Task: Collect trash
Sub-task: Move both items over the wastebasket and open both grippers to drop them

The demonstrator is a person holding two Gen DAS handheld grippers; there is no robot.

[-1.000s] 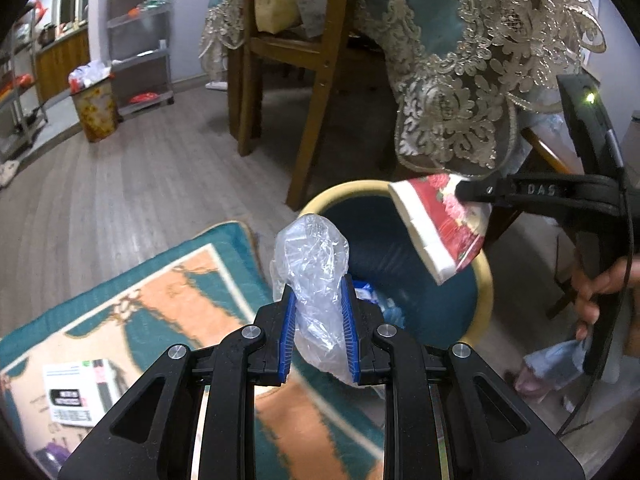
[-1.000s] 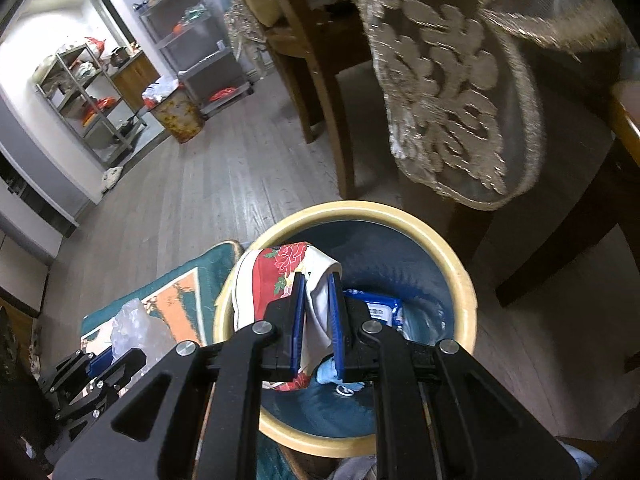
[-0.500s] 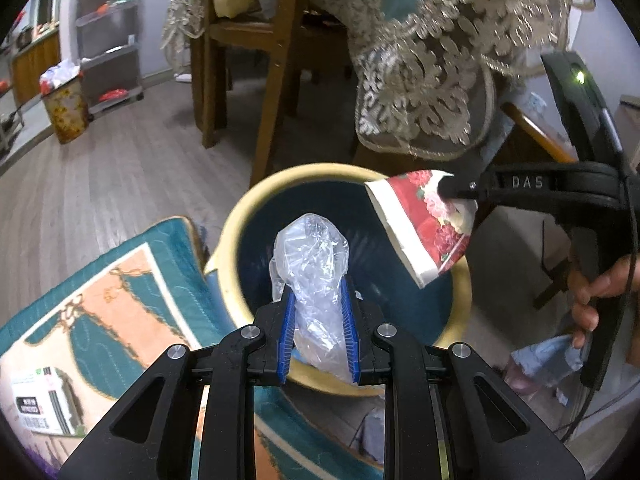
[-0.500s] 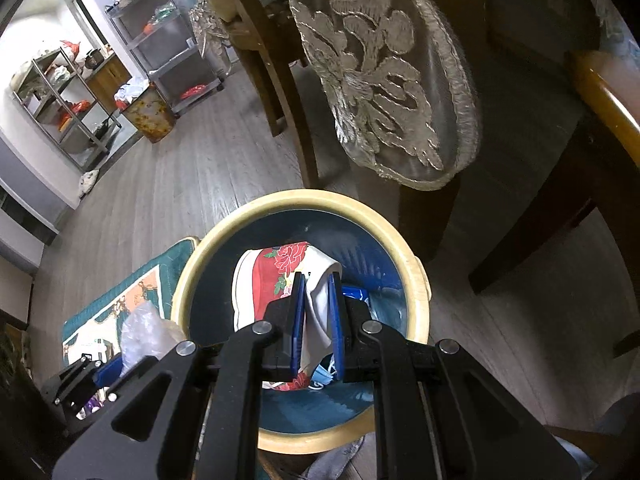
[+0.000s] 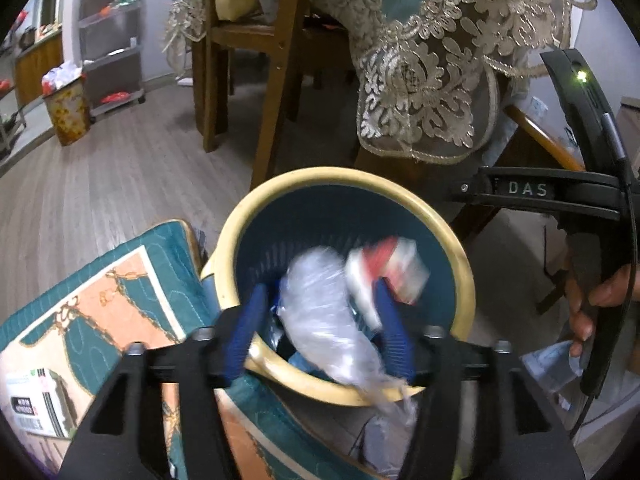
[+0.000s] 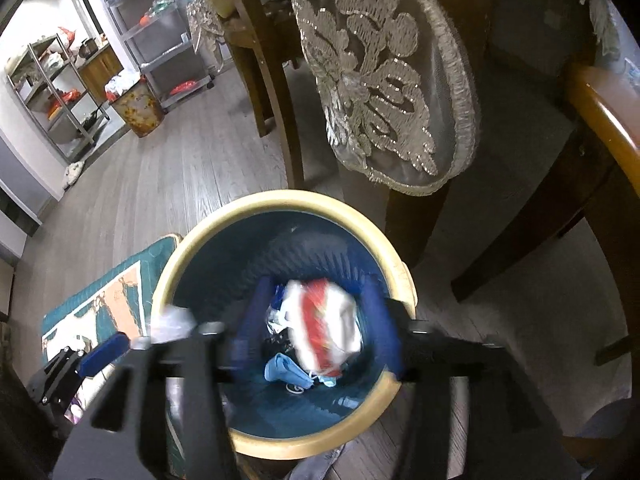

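A round bin with a yellow rim (image 5: 340, 176) and a dark blue inside stands on the floor below both grippers. My left gripper (image 5: 320, 332) hangs over its near edge with its jaws opening. A crumpled clear plastic bag (image 5: 324, 320) lies blurred between the blue pads (image 5: 250, 320), loose and dropping. My right gripper (image 6: 320, 320) is over the bin (image 6: 280, 200), jaws opening too. The red and white wrapper (image 6: 324, 320) is blurred as it falls free between its pads. In the left wrist view the wrapper (image 5: 384, 268) is inside the bin. Blue trash (image 6: 288, 372) lies at the bottom.
A teal and orange rug (image 5: 120, 300) with a small box (image 5: 36, 404) lies left of the bin. Wooden chair legs (image 5: 276, 92) and a lace tablecloth (image 5: 420, 80) hang just behind it. A person's hand (image 5: 592, 300) holds the right gripper. A floral bin (image 5: 66, 116) and metal shelves stand far left.
Both grippers went from shut to open. The plastic bag and the red and white wrapper have left the pads and are dropping into the bin. The left gripper moved over the bin earlier.
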